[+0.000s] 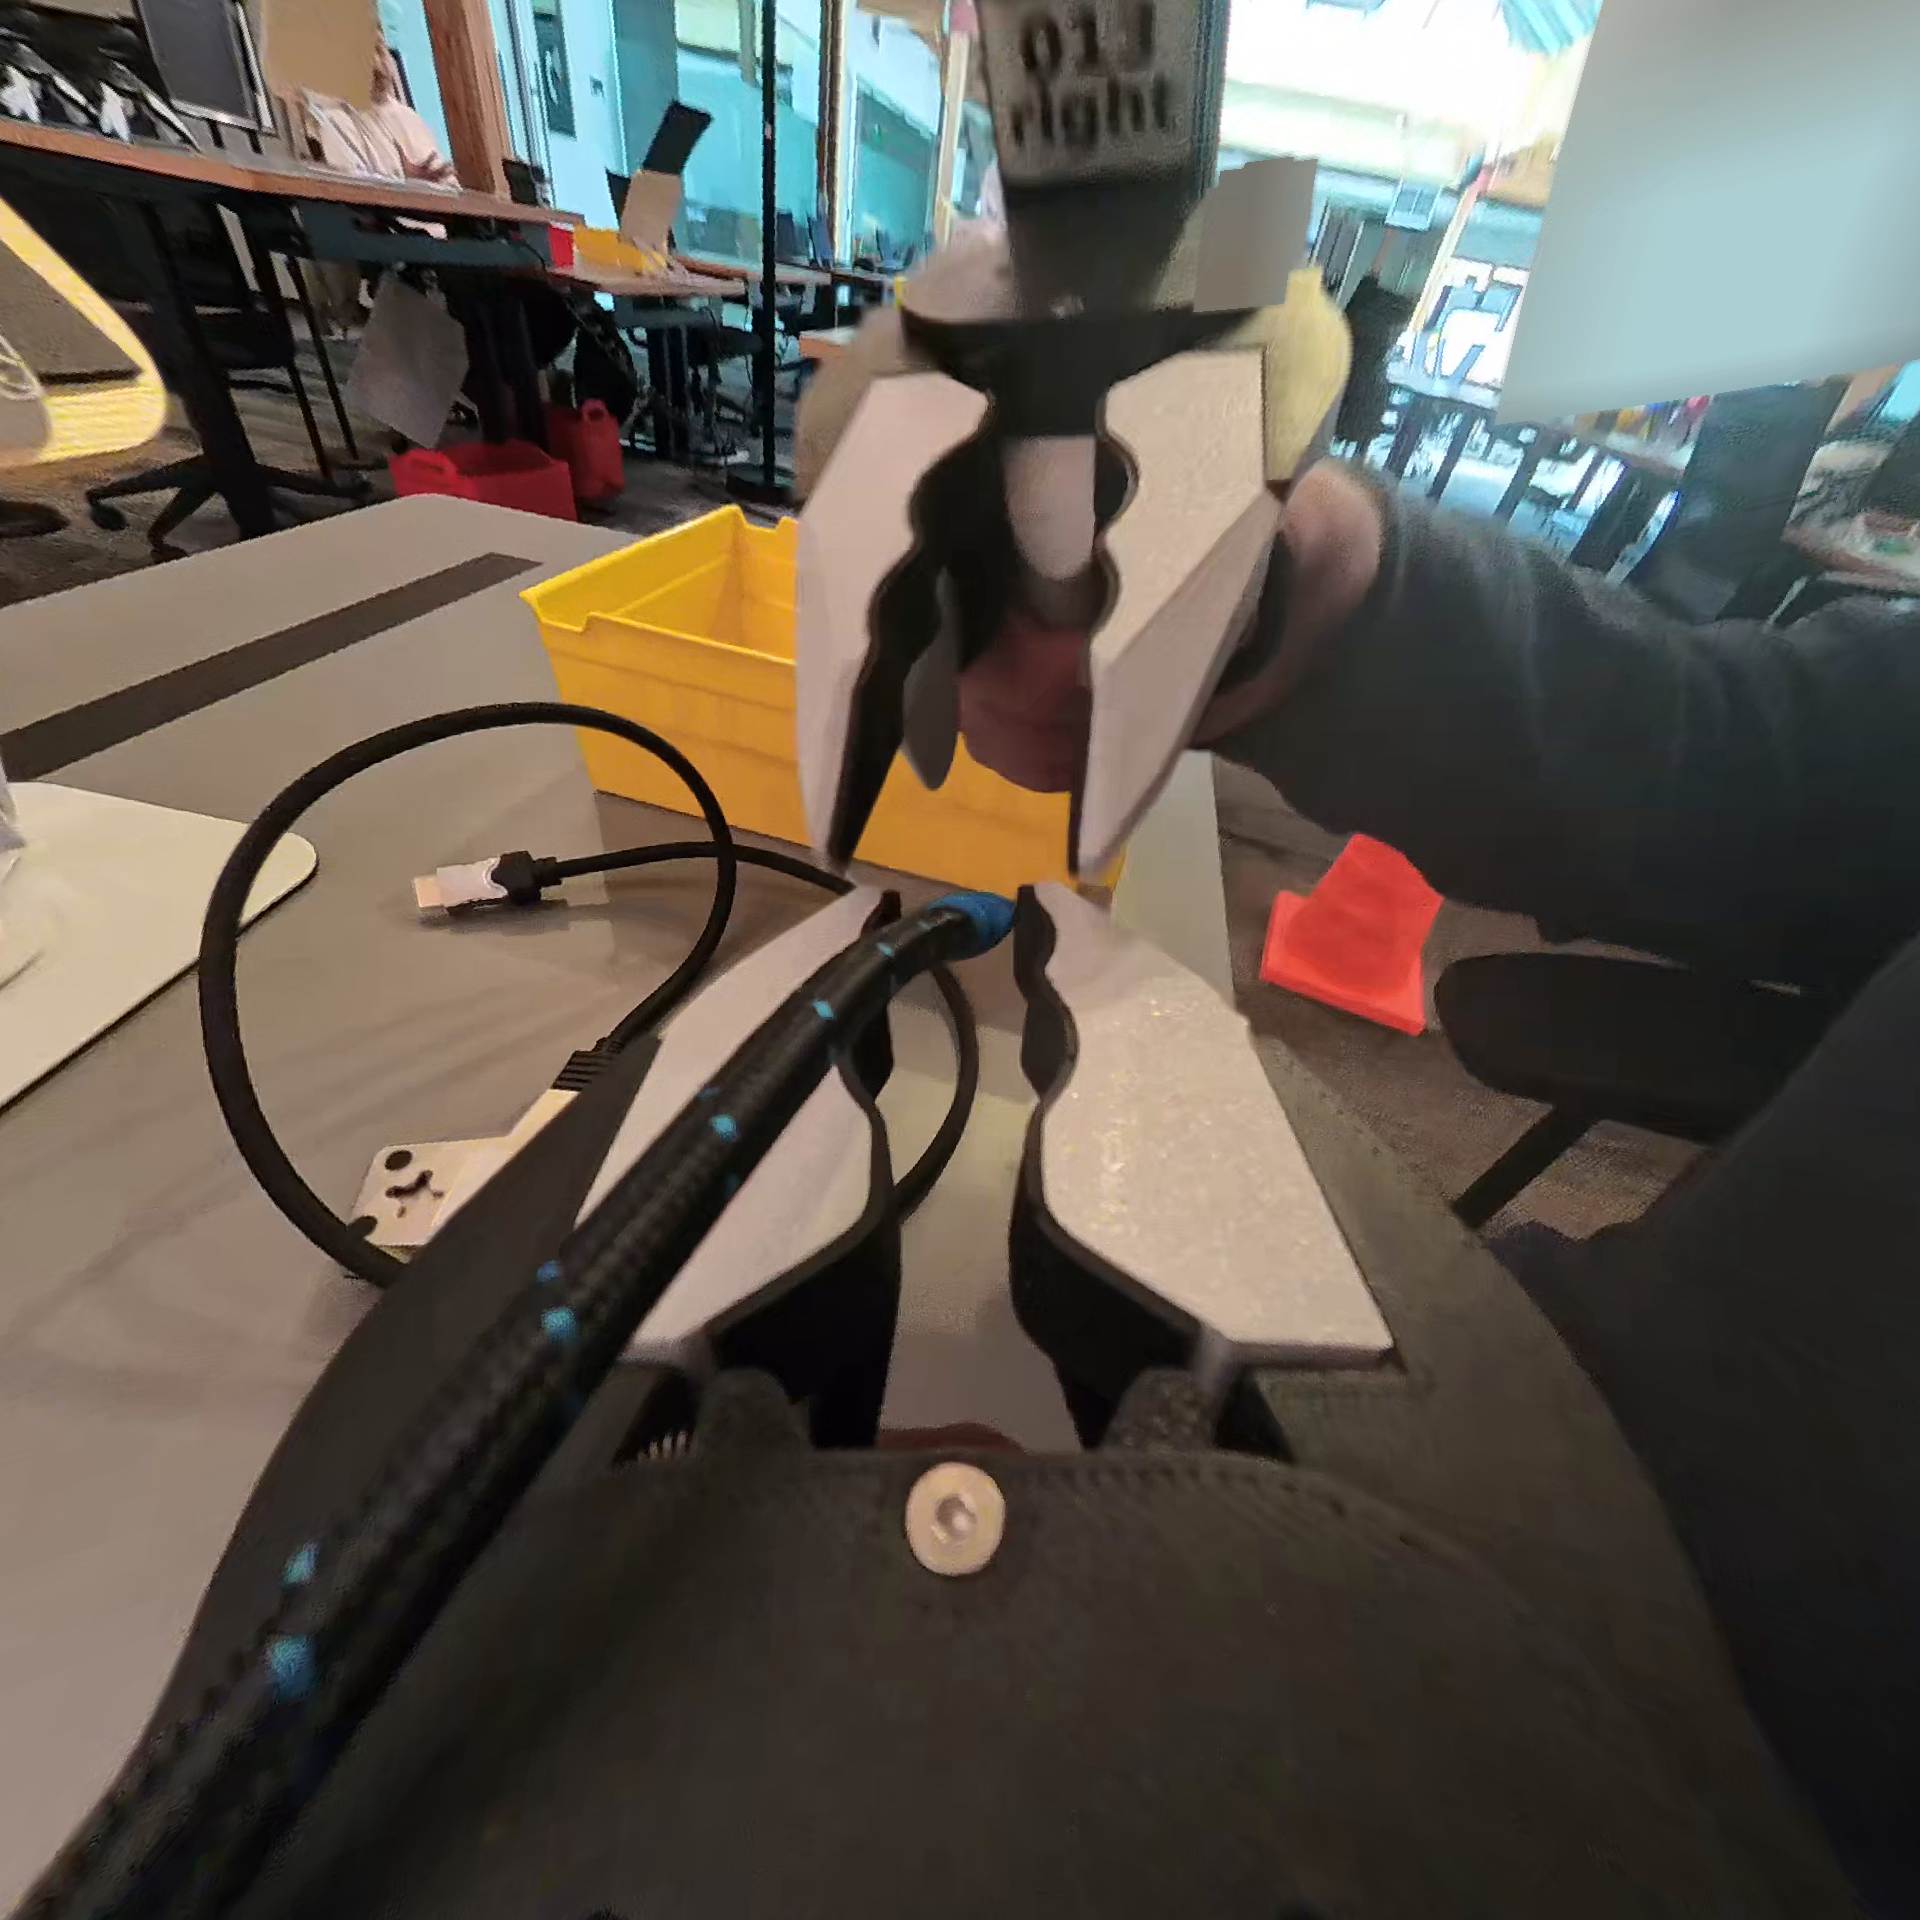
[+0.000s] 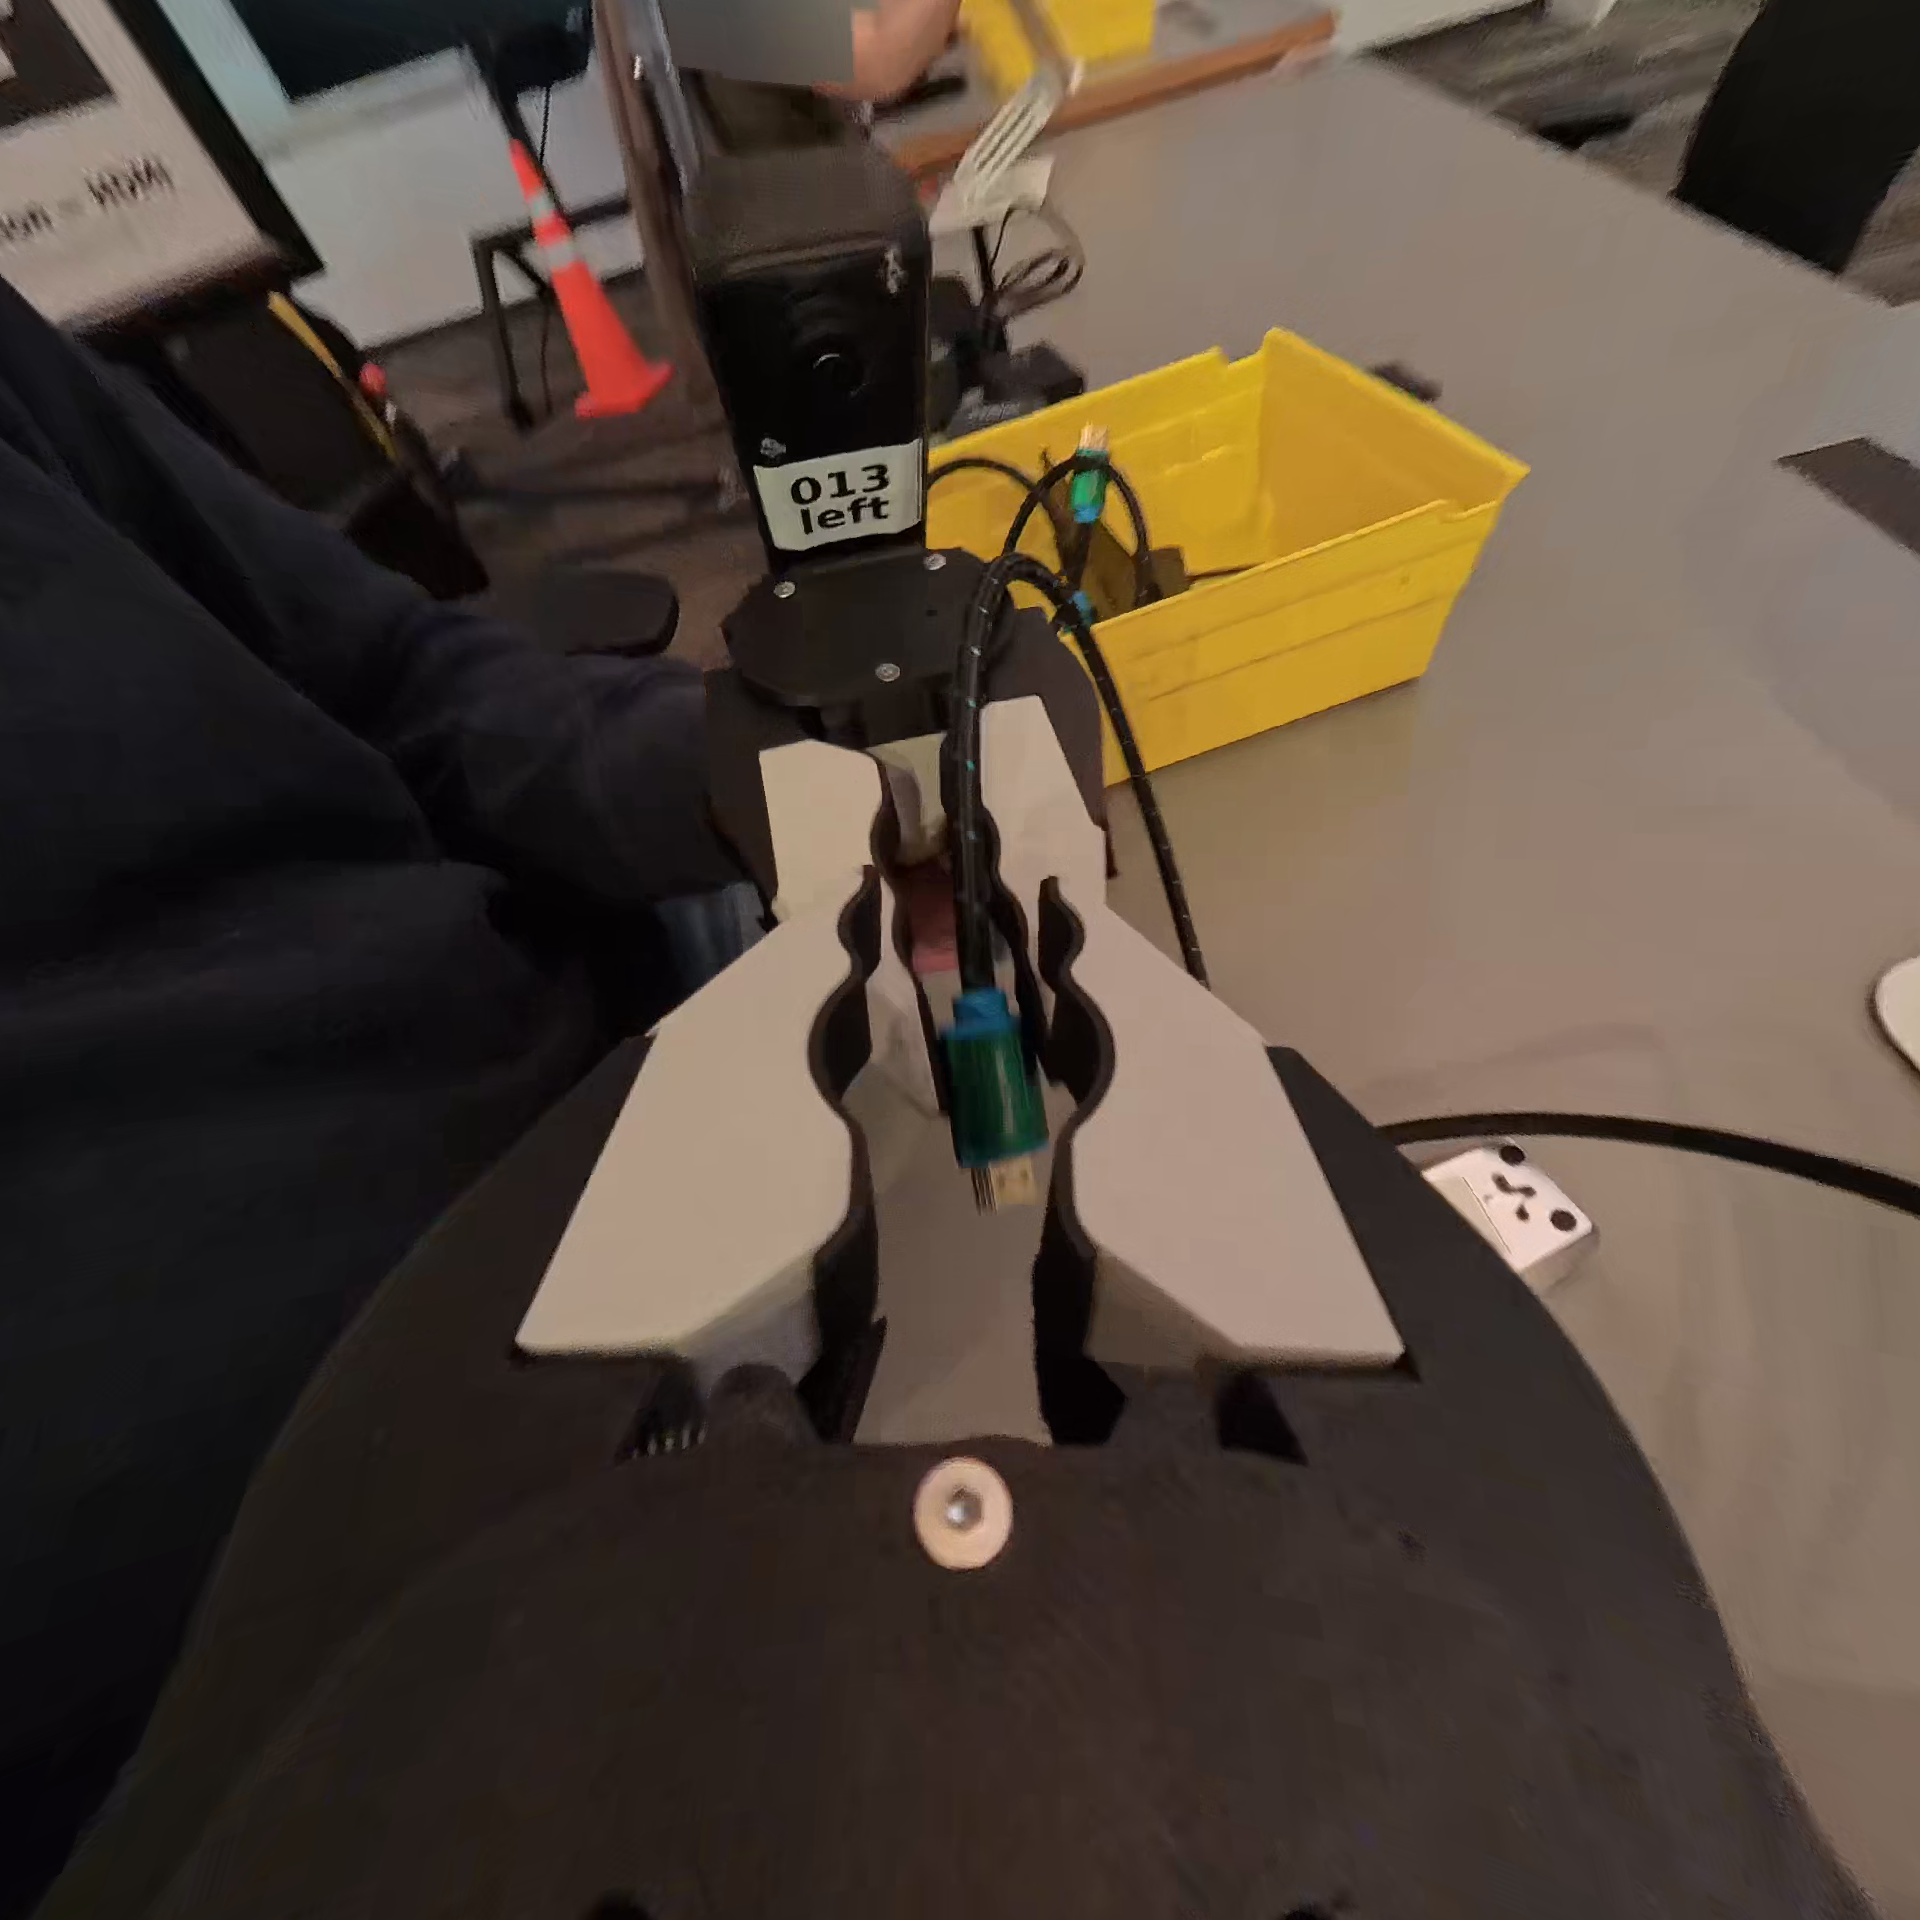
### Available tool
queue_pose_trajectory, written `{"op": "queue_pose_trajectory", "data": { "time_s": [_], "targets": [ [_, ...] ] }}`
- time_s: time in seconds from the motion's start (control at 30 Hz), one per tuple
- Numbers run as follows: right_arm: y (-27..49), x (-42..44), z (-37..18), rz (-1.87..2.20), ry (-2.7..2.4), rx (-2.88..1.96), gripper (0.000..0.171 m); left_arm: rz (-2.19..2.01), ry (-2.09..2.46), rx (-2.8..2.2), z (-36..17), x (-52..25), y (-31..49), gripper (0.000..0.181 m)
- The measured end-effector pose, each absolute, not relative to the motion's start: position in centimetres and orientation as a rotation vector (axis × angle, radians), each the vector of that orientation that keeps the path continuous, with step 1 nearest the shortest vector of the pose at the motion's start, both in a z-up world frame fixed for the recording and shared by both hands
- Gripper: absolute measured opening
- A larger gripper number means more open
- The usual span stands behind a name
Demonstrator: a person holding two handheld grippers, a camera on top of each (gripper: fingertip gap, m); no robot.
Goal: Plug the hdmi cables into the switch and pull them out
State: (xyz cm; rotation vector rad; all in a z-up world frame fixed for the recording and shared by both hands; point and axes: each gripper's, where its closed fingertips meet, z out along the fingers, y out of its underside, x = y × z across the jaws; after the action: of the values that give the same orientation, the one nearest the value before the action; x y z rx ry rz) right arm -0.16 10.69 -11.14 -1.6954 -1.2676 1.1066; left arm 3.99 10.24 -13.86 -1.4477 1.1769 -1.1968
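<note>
My left gripper (image 1: 951,906) is shut on a black braided HDMI cable with blue flecks (image 1: 727,1122), just behind its blue-green plug (image 1: 977,920). The cable lies over the left finger. In the right wrist view the plug (image 2: 992,1081) sticks out of the left gripper (image 2: 961,977) in mid-air, its gold tip towards the camera. My right gripper (image 2: 958,888) is open, with a finger on either side of the plug, not touching it. It faces the left gripper (image 1: 966,857). The silver switch (image 1: 436,1184) (image 2: 1507,1216) lies on the grey table with a black cable (image 1: 239,935) plugged in.
The black cable's loose silver plug (image 1: 473,883) lies on the table. A yellow bin (image 1: 665,665) (image 2: 1351,582) behind holds another cable with a green plug (image 2: 1089,488). A white stand base (image 1: 125,914) is at the left. A red cone (image 1: 1351,935) is on the floor. Less than 4 cm separates the two grippers' tips. Left tips and right tips are each some 20 cm from the silver switch (image 2: 1507,1216). It turns up in the left wrist view (image 1: 435,1179) as well.
</note>
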Motion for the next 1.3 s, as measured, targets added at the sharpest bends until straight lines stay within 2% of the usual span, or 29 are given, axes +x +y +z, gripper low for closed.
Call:
{"op": "queue_pose_trajectory", "data": {
  "time_s": [0.07, 0.13, 0.33, 0.57, 0.73, 0.83, 1.03, 1.3],
  "targets": [
    [10.8, -1.5, -11.9, 1.097, -1.344, -1.740, 0.024, -1.169, 1.210, -1.457, -14.1, 4.4, 10.2, 0.021],
    [10.9, -2.2, -12.1, 1.122, -1.387, -1.765, 0.004, -1.116, 1.253, -1.473, -14.8, 4.6, 10.2, 0.019],
    [11.4, -2.9, -12.2, 1.076, -1.385, -1.784, 0.003, -1.130, 1.214, -1.499, -14.9, 4.1, 10.9, 0.021],
    [11.2, -2.7, -12.8, 0.832, -1.461, -1.800, 0.004, -1.213, 1.195, -1.552, -15.3, 4.6, 10.8, 0.021],
    [11.2, -2.8, -12.8, 0.893, -1.388, -1.813, 0.004, -1.239, 1.169, -1.546, -15.2, 4.8, 10.7, 0.020],
    [11.2, -3.0, -12.6, 0.977, -1.312, -1.812, 0.006, -1.194, 1.175, -1.537, -15.4, 4.6, 10.9, 0.020],
    [12.6, 0.7, -10.5, 1.067, -1.051, -1.806, 0.031, -1.218, 1.084, -1.450, -13.3, 3.1, 11.9, 0.022],
    [10.8, 2.5, -11.4, 1.248, -0.973, -1.688, 0.036, -1.353, 1.020, -1.314, -10.4, 1.9, 11.4, 0.021]
  ]
}}
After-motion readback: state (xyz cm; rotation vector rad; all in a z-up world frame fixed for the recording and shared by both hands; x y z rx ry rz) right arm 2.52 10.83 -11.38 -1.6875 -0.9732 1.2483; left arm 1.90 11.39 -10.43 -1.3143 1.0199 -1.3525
